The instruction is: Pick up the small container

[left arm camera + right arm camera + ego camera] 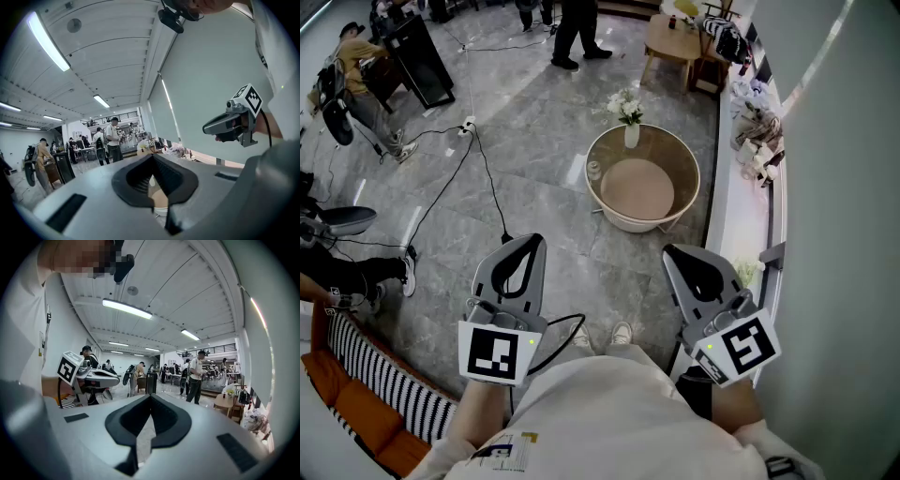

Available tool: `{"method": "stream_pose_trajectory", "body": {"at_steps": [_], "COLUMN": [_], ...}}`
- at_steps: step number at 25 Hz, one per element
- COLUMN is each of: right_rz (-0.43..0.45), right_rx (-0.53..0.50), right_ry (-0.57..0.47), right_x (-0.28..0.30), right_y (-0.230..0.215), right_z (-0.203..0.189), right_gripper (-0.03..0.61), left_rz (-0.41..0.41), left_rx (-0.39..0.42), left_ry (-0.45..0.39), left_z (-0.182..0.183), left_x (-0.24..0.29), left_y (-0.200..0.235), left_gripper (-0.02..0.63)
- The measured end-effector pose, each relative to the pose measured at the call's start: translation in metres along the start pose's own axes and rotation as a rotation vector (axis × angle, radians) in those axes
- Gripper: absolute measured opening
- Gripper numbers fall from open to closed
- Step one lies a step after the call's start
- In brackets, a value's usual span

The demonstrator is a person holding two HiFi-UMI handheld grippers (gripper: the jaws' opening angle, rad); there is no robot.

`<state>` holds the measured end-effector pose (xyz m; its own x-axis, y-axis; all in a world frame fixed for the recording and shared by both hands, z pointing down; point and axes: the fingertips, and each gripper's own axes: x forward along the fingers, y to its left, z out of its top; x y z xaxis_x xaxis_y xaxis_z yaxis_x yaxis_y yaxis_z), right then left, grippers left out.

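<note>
In the head view a round glass-rimmed table [692,169] stands on the floor ahead of me. A small pale container [593,170] sits at its left edge, and a white vase of flowers [629,115] at its far edge. My left gripper [531,242] and right gripper [671,252] are held side by side at waist height, well short of the table. Both are shut with nothing between the jaws. In the left gripper view the left gripper [152,157] shows its jaws meeting, with the right gripper [231,123] beside it. The right gripper [150,397] is shut too in its own view.
A black cable [487,174] runs across the grey floor at the left. A striped orange seat [366,380] is at the lower left. A white ledge [741,187] with clutter runs along the right wall. A wooden table [671,42] and several people are farther off.
</note>
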<state>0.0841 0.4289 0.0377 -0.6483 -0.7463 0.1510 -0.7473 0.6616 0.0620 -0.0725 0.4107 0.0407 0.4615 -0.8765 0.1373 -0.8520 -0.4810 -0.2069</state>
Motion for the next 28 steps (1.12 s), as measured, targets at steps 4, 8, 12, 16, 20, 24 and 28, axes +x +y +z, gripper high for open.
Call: {"method": "stream_pose_trajectory", "body": {"at_steps": [4,8,12,16,20,24,28], "right_rz": [0.000,-0.013,-0.024,-0.026,-0.029,-0.023,-0.014], "right_rx": [-0.002,0.011,0.024,0.028,0.024,0.020,0.021], "right_ry": [-0.008,-0.022,-0.036,-0.035,-0.028,-0.030,-0.041], "right_x": [-0.001,-0.005,-0.009,-0.014,-0.017,-0.020,-0.026], "right_y": [-0.005,-0.011,-0.018,-0.023,-0.026,-0.032,-0.039], "right_z": [0.001,0.003,0.004,0.002,-0.001,-0.002,0.000], "right_gripper": [0.006,0.006,0.006,0.006,0.006,0.006,0.006], "left_rz": [-0.002,-0.012,-0.022,-0.024,-0.027,-0.034,-0.035], "left_rx": [0.025,0.058,0.064,0.060,0.063,0.074,0.085], "left_ry": [-0.012,-0.001,0.015,0.020,0.025,0.027,0.026], "left_z": [0.002,0.002,-0.002,0.000,0.002,0.003,0.008], "left_x": [0.006,0.010,0.016,0.019,0.021,0.026,0.030], "left_y": [-0.005,-0.012,-0.018,-0.022,-0.026,-0.035,-0.043], "left_gripper": [0.008,0.008,0.008,0.008,0.008,0.008,0.008]}}
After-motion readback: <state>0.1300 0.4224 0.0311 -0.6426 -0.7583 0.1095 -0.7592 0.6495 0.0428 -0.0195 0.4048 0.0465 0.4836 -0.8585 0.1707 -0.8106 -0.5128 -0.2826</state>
